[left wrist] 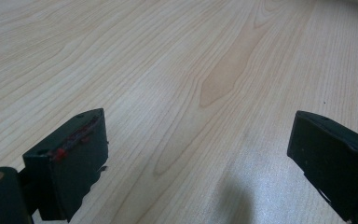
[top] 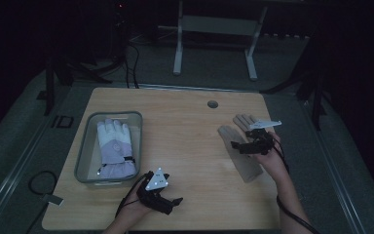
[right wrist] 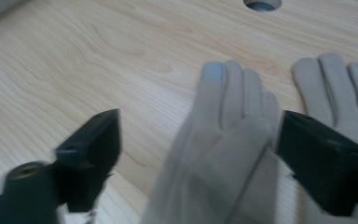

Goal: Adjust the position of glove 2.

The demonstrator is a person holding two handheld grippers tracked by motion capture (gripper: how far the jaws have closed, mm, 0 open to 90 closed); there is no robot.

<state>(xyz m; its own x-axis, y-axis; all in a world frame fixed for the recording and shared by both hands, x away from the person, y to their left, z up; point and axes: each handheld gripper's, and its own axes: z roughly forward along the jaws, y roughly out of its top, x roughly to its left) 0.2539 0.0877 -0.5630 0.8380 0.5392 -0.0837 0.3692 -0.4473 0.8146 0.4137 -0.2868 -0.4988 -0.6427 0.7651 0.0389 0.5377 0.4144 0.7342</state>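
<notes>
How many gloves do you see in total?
3: a white and lilac ski glove in the grey bin, two beige knit gloves on the table's right side.

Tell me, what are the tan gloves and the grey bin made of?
The tan gloves look like soft knit or fleece fabric: matte, limp, with a grey patch on one fingertip. The grey bin looks like translucent plastic: smooth walls, rounded corners.

Dim room: grey carpeted floor [top: 24, 146] around a light wooden table [top: 185, 131]; a white desk frame [top: 214, 29] stands beyond its far edge.
</notes>
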